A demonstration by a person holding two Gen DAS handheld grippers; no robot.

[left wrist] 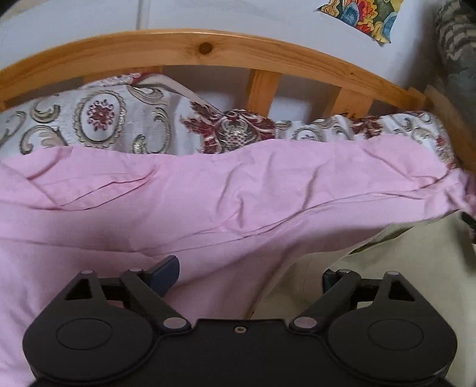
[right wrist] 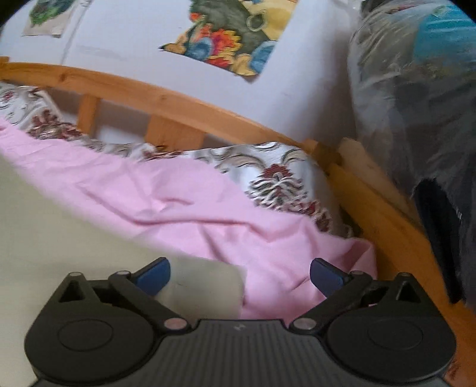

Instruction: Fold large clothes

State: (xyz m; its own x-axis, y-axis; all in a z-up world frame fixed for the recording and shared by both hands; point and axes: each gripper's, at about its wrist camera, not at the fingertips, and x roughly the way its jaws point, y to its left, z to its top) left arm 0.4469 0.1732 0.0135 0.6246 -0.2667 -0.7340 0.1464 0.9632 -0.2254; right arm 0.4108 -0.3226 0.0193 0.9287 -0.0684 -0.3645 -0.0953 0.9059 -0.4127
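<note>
Bed layout ahead of both grippers

The sheet (left wrist: 208,193) lies ahead of the left gripper (left wrist: 250,274), the cloth (left wrist: 401,253) to its right. Beyond the sheet sit pillows (left wrist: 89,125), then the headboard (left wrist: 208,50), then the wall (left wrist: 238,15). The right gripper (right wrist: 240,275) has cloth (right wrist: 59,223) on its left.

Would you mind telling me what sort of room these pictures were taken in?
Most likely a bedroom. A wooden bed frame with slats stands against a white wall, a patterned bedspread lies on the bed, and a pink garment is spread over it. Colourful pictures hang on the wall.
</note>
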